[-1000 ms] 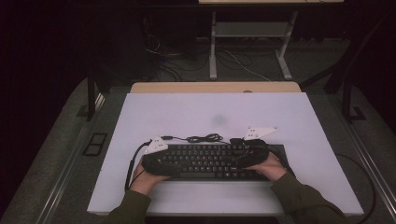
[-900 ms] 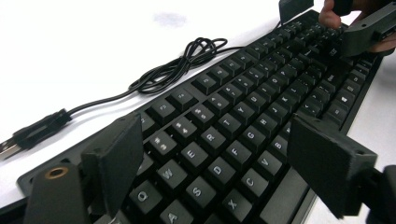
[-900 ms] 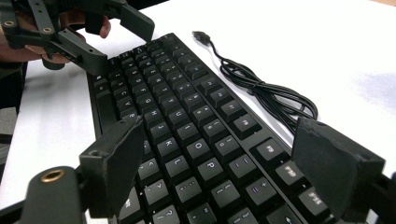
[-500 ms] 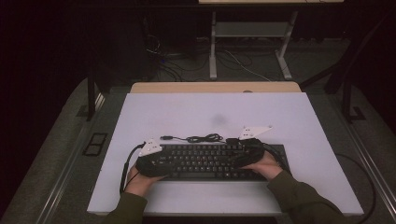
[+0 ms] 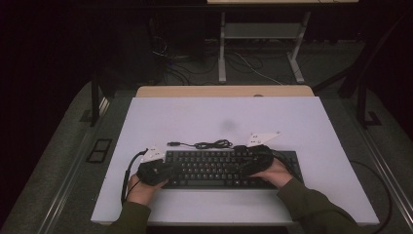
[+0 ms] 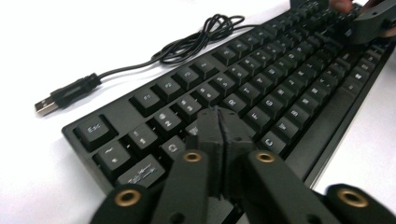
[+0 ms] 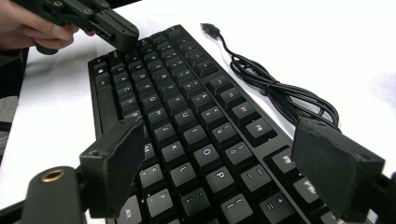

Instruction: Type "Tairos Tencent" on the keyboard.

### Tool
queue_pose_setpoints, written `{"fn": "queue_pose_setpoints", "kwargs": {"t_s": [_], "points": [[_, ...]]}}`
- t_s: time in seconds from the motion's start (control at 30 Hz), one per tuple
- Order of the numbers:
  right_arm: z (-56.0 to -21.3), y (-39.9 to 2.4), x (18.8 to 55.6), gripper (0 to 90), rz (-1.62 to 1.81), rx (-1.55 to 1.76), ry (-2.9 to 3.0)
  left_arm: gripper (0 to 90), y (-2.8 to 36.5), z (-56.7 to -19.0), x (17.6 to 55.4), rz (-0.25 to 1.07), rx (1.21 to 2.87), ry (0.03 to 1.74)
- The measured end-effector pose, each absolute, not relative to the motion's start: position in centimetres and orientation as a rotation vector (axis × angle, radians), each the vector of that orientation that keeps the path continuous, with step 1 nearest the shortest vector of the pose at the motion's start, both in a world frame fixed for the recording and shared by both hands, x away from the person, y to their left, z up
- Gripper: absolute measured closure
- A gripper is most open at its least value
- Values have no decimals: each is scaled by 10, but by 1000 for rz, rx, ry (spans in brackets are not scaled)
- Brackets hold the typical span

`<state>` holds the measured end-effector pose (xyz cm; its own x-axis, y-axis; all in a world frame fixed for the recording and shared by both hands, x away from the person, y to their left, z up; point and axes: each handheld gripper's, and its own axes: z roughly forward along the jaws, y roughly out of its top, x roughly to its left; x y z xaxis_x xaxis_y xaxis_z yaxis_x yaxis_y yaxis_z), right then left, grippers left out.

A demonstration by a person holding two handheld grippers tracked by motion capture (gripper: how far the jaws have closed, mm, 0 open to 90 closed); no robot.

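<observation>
The black keyboard [image 5: 229, 169] lies flat on the white tabletop [image 5: 311, 126], near the person's edge, its cable [image 5: 209, 144] coiled just behind it with the USB plug [image 6: 46, 106] lying loose. The left gripper [image 6: 219, 122] has just been closing and now stands with its jaws pressed together, nothing between them, its tip hovering over the letter keys at the keyboard's left end. The right gripper [image 7: 233, 161] hangs over the right half with its jaws spread wide, empty, keys showing between the pads.

The step looks like pressing keys with the closed left tip. To do it well, I'd keep the jaws tight so they act as a single narrow finger, come straight down on the centre of one keycap, and lift cleanly so neighbours aren't dragged. The right gripper could steady the keyboard's far end if it slides; otherwise keep it clear of the keys and the cable
</observation>
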<state>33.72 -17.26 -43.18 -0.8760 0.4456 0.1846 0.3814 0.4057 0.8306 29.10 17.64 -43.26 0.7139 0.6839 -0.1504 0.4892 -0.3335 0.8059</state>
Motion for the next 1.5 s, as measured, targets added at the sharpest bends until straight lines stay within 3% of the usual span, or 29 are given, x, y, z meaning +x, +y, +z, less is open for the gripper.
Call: {"fn": "queue_pose_setpoints", "kwargs": {"t_s": [1.5], "points": [[-433,-170,338,171,1482,750,2588,892,175,-438,292,249,2057,901]]}}
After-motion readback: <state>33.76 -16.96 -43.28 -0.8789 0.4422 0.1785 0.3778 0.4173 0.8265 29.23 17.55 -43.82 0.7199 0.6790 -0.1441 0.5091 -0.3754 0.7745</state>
